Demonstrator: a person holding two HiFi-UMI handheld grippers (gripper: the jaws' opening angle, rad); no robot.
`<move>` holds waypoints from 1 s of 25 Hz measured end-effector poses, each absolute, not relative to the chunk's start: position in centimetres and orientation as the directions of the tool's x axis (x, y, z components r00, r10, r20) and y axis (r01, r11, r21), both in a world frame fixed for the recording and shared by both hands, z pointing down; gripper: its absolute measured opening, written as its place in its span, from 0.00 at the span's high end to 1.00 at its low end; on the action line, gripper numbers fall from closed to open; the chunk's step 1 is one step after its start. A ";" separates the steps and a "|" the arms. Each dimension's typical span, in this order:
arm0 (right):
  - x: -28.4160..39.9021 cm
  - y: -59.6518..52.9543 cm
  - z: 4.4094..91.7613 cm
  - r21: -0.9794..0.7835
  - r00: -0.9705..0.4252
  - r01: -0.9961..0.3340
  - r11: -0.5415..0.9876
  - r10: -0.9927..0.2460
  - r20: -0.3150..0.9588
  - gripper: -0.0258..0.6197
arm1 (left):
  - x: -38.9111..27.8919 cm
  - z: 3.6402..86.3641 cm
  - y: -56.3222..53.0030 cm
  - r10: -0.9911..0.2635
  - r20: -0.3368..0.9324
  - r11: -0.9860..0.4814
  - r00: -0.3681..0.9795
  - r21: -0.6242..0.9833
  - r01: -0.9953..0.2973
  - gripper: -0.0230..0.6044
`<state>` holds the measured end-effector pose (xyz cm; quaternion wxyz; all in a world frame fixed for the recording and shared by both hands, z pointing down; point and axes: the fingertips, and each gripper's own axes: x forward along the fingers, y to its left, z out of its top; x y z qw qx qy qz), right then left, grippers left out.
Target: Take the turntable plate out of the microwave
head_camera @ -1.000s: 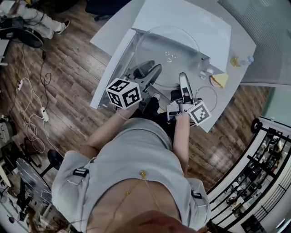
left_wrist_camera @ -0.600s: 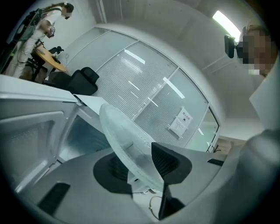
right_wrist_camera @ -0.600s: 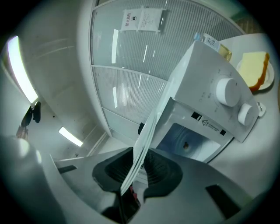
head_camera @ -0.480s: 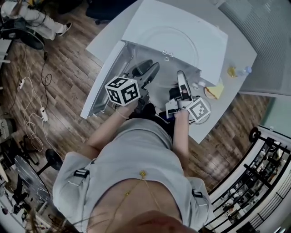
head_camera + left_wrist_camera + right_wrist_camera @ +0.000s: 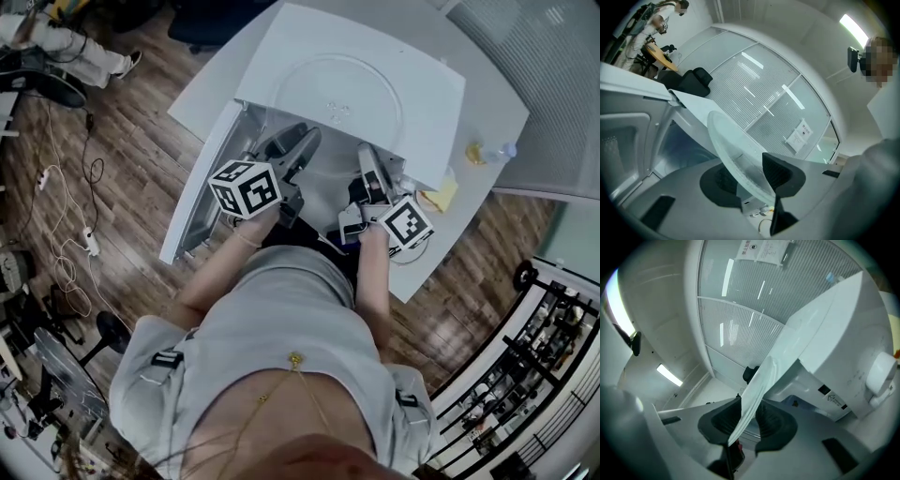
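While the person in a grey top stands at a white tabletop, both handheld tools carry the turntable plate between them. The plate is a clear glass disc, and it is outside the cavity of the microwave. From the head view it shows over the microwave's white top panel, and whether it touches that panel cannot be told.

The left tool reaches forward at the picture's left, with its marker cube near the hand. In the left gripper view, the tool has its dark pads pinching the near rim of the plate. The plate tilts up and away to the left there, with a frosted glass wall behind it. The microwave's open door and its pale interior sit at the left of that view.

The right tool reaches in beside it, pointing the same way. In the right gripper view, the tool has the plate edge-on between its pads. Those jaws have just been opening a little, yet the pads look set against the rim on both sides. The microwave body fills the right of that view.

The door swings out to the left over a wooden floor. A small yellow item lies on the tabletop just right of the microwave.
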<state>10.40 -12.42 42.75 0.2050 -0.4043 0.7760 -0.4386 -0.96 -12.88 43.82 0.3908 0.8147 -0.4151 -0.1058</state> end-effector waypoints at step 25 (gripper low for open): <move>8.7 -8.6 43.7 -0.543 -0.588 -0.736 0.405 -0.779 0.216 0.47 | -2.9 43.2 -11.0 -0.647 0.194 -0.561 0.738 0.535 -0.632 0.43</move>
